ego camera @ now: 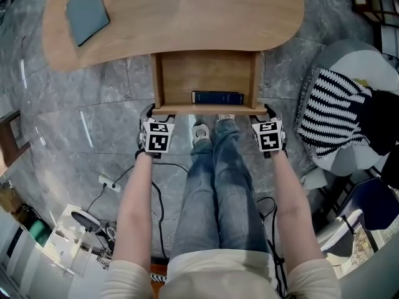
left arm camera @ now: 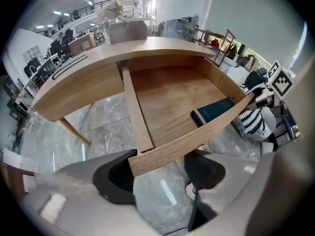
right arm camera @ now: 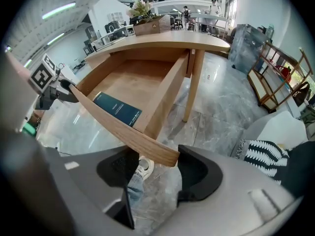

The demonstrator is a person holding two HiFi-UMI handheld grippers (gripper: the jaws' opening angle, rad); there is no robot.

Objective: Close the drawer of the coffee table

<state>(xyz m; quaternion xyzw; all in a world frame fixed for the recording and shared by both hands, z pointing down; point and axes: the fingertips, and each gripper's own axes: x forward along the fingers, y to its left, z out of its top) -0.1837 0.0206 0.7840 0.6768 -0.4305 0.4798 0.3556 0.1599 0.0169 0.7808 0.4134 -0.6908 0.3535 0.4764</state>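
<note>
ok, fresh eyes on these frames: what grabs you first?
The open drawer sticking out from under the wooden coffee table, at the head view's centre, with a dark blue book lying against its front panel. Then the left gripper and right gripper, one at each end of that panel, jaws apart around it.

coffee table [ego camera: 187, 17], grey pad [ego camera: 87, 11] on top, book [ego camera: 217, 97] in drawer [ego camera: 206, 73]
</note>
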